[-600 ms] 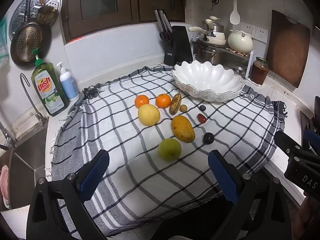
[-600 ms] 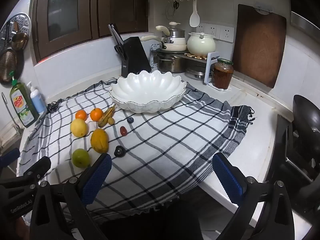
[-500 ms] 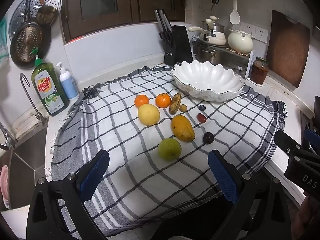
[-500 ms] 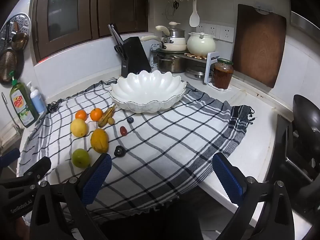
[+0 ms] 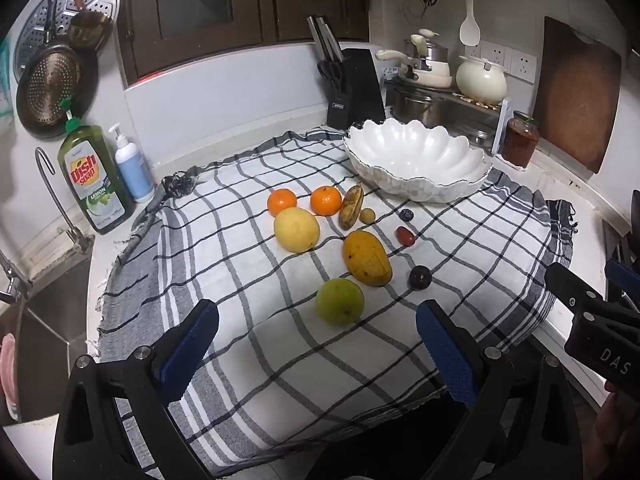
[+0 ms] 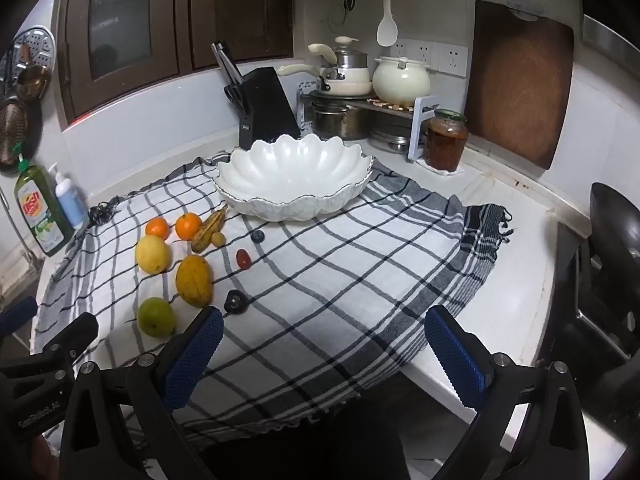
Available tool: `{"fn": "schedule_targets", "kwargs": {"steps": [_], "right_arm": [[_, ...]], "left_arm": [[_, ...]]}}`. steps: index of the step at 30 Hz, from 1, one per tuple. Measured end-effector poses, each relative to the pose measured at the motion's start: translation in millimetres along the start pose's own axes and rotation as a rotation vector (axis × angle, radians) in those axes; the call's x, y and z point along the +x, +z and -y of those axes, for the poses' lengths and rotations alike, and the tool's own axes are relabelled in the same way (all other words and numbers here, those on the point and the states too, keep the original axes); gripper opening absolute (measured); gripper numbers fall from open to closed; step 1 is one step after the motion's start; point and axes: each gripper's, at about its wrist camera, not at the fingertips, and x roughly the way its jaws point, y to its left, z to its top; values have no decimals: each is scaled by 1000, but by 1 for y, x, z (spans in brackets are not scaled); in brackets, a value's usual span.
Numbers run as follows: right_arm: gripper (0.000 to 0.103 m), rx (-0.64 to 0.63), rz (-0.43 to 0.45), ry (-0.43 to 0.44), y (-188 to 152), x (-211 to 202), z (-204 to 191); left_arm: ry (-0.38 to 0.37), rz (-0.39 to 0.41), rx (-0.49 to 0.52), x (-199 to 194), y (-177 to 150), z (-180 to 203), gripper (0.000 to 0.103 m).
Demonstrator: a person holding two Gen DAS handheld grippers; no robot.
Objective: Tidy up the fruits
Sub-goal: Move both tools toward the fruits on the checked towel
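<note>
Nothing moved; left gripper (image 5: 318,336), right gripper (image 6: 324,338) spread over cloth (image 5: 248,280) edge.

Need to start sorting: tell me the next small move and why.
Probably ease the left gripper forward onto the green fruit: its jaws stand open and empty, that fruit lies nearest, and the white bowl holds nothing.

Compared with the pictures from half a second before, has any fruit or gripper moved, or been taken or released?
Nothing visibly changed. The left gripper and the right gripper are both open and empty, at the near edge of the checked cloth. All the fruit, from the green fruit to the mango, lies where it was, and the white bowl holds no fruit.
</note>
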Motion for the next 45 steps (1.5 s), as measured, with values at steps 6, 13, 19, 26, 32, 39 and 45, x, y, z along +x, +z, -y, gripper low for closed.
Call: {"fn": "schedule_targets", "kwargs": {"steps": [6, 13, 19, 26, 32, 39, 45], "right_arm": [[102, -2, -33, 14, -1, 18, -5], [102, -2, -63, 14, -3, 41, -8], [102, 6, -99, 12, -10, 67, -6], [102, -2, -118, 5, -13, 88, -9], [102, -1, -149, -1, -17, 107, -9], [102, -1, -174, 0, -19, 121, -9], [102, 0, -193, -1, -20, 128, -9]], "left_arm": [[-10, -39, -8, 24, 1, -3, 101], [-28, -83, -3, 50, 5, -3, 101], [-35, -112, 11, 75, 5, 2, 100], [-31, -140, 8, 103, 5, 3, 95], [-25, -161, 16, 124, 2, 6, 92], [-36, -189, 15, 141, 0, 10, 81], [-37, -222, 24, 154, -5, 12, 67]]}}
